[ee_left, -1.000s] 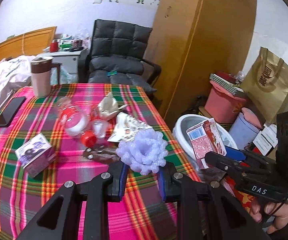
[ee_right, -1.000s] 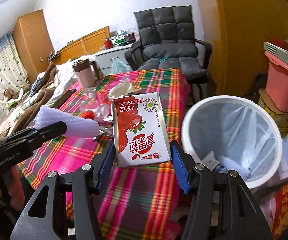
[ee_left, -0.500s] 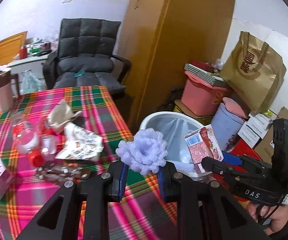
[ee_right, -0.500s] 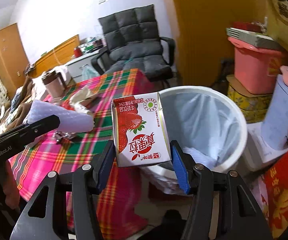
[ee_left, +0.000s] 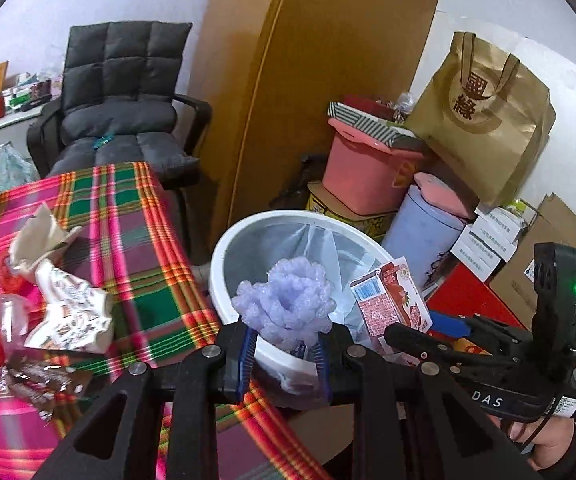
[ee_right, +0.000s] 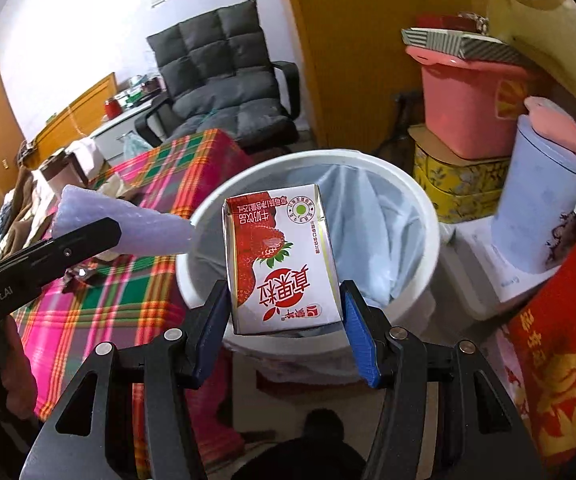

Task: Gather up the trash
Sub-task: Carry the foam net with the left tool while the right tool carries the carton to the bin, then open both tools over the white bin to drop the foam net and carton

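While both hover over the bin rim (ee_right: 428,204), left gripper (ee_left: 284,354) pinching foam (ee_left: 286,308); right gripper (ee_right: 284,320) clamping carton (ee_right: 280,256)

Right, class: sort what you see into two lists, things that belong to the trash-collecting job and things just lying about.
Job:
- purple foam wrap, in the left tongs
- strawberry milk carton, in the right tongs
- white bin
- crumpled wrappers on the tablecloth

Lying about:
- grey chair
- pink tub
- gold paper bag
- lilac container

One carton (ee_right: 282,258), one bin (ee_right: 420,200)
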Demonstrator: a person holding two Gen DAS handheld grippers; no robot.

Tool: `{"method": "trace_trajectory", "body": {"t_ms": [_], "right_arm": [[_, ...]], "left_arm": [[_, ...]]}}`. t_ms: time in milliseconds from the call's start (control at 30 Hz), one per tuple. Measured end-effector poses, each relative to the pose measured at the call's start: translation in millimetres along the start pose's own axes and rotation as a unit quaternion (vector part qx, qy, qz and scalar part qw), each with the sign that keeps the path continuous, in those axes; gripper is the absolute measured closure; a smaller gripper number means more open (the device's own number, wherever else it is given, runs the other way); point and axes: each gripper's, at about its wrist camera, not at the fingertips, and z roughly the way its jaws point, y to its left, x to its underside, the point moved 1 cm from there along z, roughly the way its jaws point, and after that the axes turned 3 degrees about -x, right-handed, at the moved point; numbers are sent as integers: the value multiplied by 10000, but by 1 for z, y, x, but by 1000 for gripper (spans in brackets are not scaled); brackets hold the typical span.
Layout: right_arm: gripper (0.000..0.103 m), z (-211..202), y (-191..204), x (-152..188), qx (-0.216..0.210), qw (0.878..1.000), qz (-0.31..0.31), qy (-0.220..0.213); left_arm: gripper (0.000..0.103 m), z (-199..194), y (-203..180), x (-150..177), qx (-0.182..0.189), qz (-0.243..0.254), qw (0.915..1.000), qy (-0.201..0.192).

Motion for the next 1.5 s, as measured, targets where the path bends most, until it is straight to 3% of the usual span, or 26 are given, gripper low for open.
{"method": "trace_trajectory", "body": {"t_ms": [300,367,500,633,1500], "right_arm": [[46,14,-6,-3,180,9996,-28,207],[46,18,-6,-4,216,9993,-53,289],[45,22,-7,-3,255,9989,-73,376],[45,18,-5,-4,244,9992,-84,308],[45,-20,52,4,-281,9977,-604,-146]], "left_arm": [[76,36,-3,3,113,53,9995,299],[74,39,-2,4,111,51,9994,332],[57,38,1,4,83,16,9996,274],[57,35,6,3,60,-32,9997,236],[57,-41,34,31,-659,-324,9972,-120]]}}
